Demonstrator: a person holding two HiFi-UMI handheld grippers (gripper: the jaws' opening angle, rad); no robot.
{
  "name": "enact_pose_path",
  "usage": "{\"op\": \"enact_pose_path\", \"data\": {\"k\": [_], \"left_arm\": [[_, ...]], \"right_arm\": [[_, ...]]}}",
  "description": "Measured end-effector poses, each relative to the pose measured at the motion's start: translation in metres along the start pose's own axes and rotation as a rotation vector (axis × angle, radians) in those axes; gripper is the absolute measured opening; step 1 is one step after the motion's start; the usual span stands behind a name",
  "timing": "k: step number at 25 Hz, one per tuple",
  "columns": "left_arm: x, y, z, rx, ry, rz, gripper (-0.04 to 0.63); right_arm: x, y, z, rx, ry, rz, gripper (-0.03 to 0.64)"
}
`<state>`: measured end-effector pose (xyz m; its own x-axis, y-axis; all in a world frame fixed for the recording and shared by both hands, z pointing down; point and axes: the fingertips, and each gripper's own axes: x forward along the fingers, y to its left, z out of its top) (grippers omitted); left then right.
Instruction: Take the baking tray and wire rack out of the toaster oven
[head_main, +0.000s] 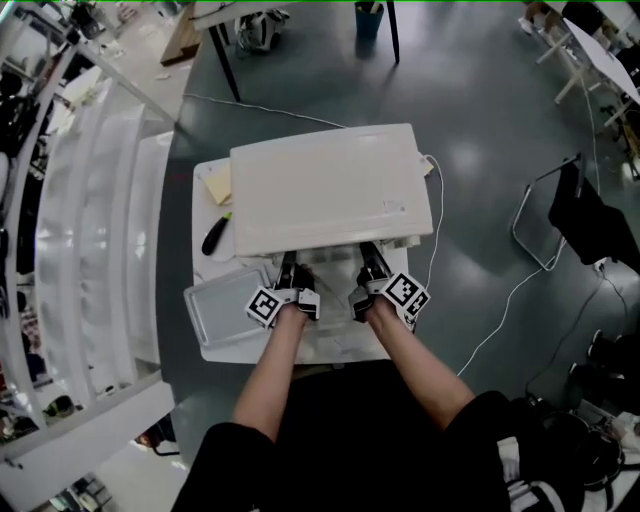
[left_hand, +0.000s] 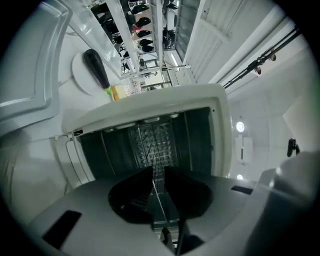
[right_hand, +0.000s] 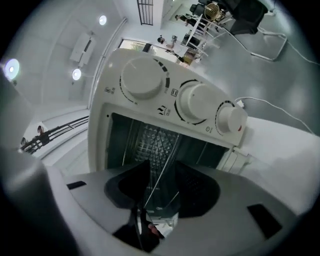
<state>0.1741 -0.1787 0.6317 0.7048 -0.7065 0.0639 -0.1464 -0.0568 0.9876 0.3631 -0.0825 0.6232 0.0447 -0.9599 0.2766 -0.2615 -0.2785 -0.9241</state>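
Head view: left gripper (head_main: 288, 268) barely parted, right gripper (head_main: 372, 262) wider, straddling thin metal wire rack (right_hand: 167, 153), likely for level pull.

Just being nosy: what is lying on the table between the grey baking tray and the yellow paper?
A black-handled tool with a green tip, seen in the head view.
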Motion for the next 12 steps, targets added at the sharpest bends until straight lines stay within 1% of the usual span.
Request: {"op": "enact_pose_path", "data": {"k": [3, 6, 12], "left_arm": [[0.022, 0.009, 0.004, -0.033, 0.005, -0.008, 0.144], [0.032, 0.012, 0.011, -0.079, -0.032, -0.018, 0.146], [0.039, 0.019, 0.026, -0.1, -0.105, -0.011, 0.15]], "right_arm": [[0.023, -0.002, 0.003, 0.028, -0.015, 0.004, 0.184], [0.038, -0.006, 0.005, 0.04, -0.025, -0.007, 0.186], [0.056, -0.009, 0.007, 0.07, -0.043, -0.01, 0.186]]}}
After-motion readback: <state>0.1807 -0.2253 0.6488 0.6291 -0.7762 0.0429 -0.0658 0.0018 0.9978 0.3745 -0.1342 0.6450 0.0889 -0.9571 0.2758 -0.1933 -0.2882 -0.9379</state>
